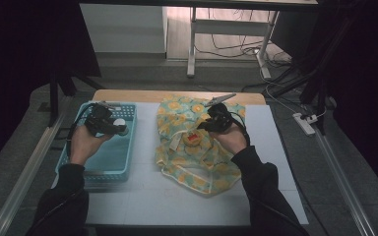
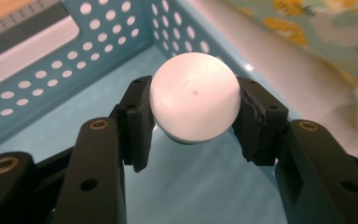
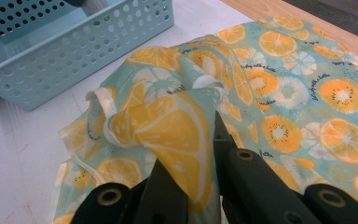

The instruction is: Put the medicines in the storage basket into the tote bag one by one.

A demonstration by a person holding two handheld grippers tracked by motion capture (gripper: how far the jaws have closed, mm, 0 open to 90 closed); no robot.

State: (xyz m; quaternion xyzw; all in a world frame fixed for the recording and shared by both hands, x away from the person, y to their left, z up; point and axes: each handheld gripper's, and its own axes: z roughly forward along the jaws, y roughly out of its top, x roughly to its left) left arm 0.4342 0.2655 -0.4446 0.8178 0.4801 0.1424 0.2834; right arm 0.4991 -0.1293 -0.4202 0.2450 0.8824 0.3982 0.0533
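Inspection of the table (image 1: 142, 196) finds two grippers, one ball, one basket and one patterned cloth bag. The left gripper (image 2: 193, 112) is clamped on a single white ball (image 2: 195, 95) — both black pads press its sides, and it hangs clear above the floor of the blue perforated basket (image 2: 42, 74). In the high view the same left gripper (image 1: 109, 124) sits over the far half of the basket (image 1: 103, 167), with the ball (image 1: 120, 123) at its tip. The basket stands at the table's left, just beside the bag but apart from it.

The right gripper (image 3: 200, 154) is pinched tight on one fold of the citrus-print bag (image 3: 298, 112), lifting that fold into a peak with a cream hem curling beside it. From above, the right gripper (image 1: 207, 124) holds the cloth near the bag's centre; the bag (image 1: 177, 113) lies spread over the middle of the table. One small round item with a red patch (image 1: 193, 139) rests at the bag's opening — what it is cannot be told.

One person works both tools, dark sleeves entering from the near edge.
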